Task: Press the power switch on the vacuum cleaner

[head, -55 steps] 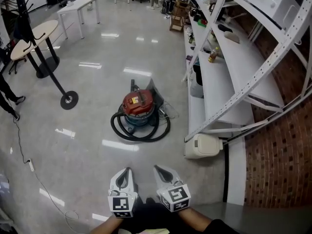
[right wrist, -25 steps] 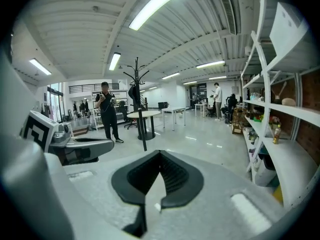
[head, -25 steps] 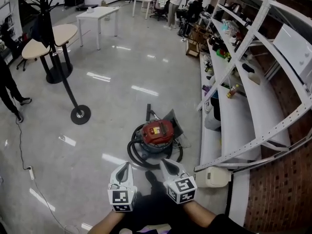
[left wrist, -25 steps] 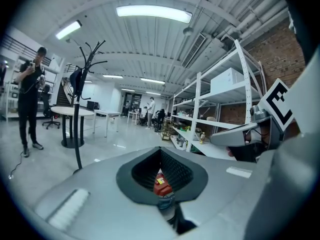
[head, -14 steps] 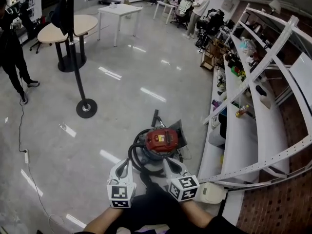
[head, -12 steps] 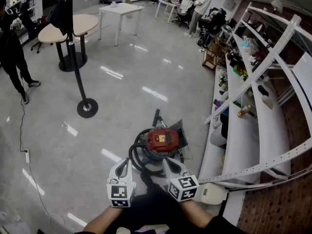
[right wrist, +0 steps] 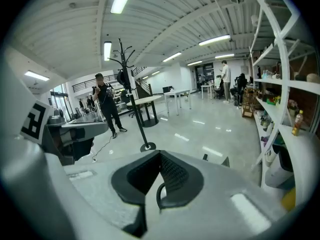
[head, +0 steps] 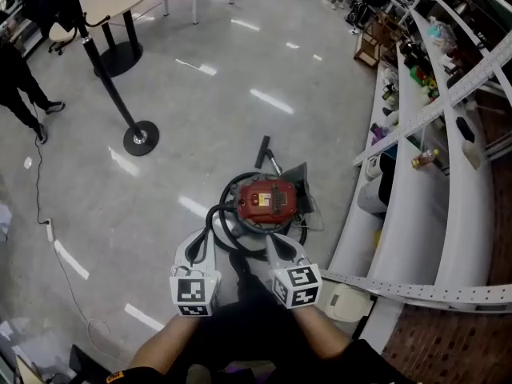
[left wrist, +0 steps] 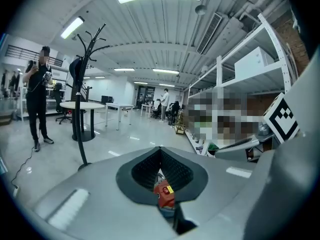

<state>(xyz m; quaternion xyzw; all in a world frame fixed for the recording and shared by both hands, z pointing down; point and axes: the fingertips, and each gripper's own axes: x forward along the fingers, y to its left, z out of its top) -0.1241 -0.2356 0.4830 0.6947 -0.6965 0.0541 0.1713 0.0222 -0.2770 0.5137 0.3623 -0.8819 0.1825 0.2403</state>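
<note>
**Head view.** The vacuum sits on the floor at centre frame, just above both hand-held grippers and near the white shelf on the right. It is a squat drum with a red hard-plastic lid and a darker body. A black ribbed hose is coiled round its base. I judge it heavy enough to stay put under a push, though the polished grey floor looks slick. I would therefore press straight down, not sideways. Nothing needs grasping; a closed tip on the lid is all the job calls for. I see a pale label and a dark patch on the lid, but I cannot pick out the switch itself. The left gripper and right gripper each show their tips drawn together.

**Left gripper view.** The left gripper's jaws meet at the tips with nothing held. Through the small window between the dark ridged pads I see the red lid, so this tool is lined up on it but well short.

**Right gripper view.** The right gripper's jaws are likewise together and empty. The slit shows only pale floor and a curve of hose, which looks stiff and springy.
</note>
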